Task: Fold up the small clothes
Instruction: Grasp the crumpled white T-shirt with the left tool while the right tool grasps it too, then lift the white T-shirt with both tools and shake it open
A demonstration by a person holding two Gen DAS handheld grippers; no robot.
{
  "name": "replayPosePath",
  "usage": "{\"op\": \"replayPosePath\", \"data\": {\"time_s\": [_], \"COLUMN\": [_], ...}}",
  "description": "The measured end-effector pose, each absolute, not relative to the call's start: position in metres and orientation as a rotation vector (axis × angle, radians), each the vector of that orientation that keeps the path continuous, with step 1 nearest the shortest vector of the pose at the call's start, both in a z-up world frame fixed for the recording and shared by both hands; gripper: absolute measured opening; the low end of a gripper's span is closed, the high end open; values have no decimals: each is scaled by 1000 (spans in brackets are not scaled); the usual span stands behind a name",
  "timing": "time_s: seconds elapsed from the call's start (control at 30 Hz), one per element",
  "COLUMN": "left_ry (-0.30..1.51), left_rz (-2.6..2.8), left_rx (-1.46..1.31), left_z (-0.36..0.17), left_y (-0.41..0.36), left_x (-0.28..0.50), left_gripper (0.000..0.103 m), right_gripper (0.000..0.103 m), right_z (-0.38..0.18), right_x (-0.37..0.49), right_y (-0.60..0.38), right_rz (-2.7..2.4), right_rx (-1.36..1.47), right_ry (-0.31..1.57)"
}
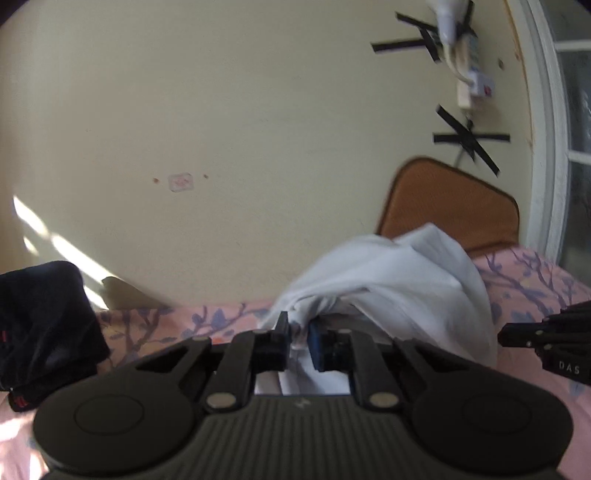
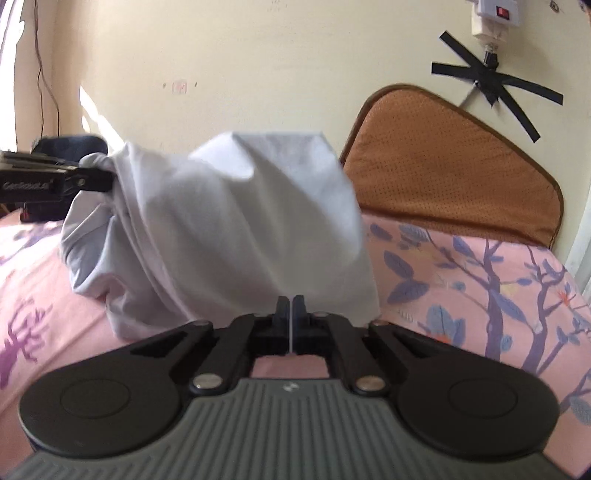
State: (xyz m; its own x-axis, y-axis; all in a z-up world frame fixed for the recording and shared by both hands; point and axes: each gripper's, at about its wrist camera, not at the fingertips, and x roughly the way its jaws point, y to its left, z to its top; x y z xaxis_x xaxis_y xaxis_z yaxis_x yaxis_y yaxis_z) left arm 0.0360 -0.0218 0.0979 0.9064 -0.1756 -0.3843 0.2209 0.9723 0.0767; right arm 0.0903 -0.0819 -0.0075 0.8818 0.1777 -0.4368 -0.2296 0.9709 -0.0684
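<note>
A white garment hangs bunched between both grippers above the pink flowered bedsheet. My left gripper is shut on a gathered edge of it; it also shows at the left of the right wrist view. My right gripper is shut on a thin edge of the same garment, which billows up in front of it. The right gripper's side shows at the right edge of the left wrist view.
A dark navy garment lies on the bed at the left. A brown cushion leans on the cream wall behind the bedsheet. A window frame stands at the right. Taped cables and a socket hang on the wall.
</note>
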Motion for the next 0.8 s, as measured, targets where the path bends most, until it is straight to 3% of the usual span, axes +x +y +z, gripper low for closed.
{"op": "replayPosePath", "data": {"time_s": [0.23,0.3,0.33,0.37,0.4,0.53,0.7,0.8], "left_ry": [193,170,175,188,207,268,197,165], "left_rz": [-50,0,17,25,30,-2,-40,-62], "left_rx": [10,-19,-31,-35,-41,-66,-71,-90], "left_z": [162,168,167,163,159,146,157,172], "left_y": [70,95,105,113,118,127,123,122], "left_x": [-18,-30,-34,-36,-35,-28,-40,-50], "left_gripper": [10,10,10,10,10,10,10,10], "right_gripper": [8,17,31,43,46,47,50,58], "right_z": [73,86,87,85,80,55,12,0], "right_x": [55,57,55,52,52,40,-8,2], "right_y": [-70,-67,-64,-62,-61,-48,11,30], "right_rz": [233,263,268,270,284,435,624,610], "right_rx": [-10,-41,-64,-85,-116,-189,-462,-550], "right_ry": [173,168,174,183,209,331,395,381]}}
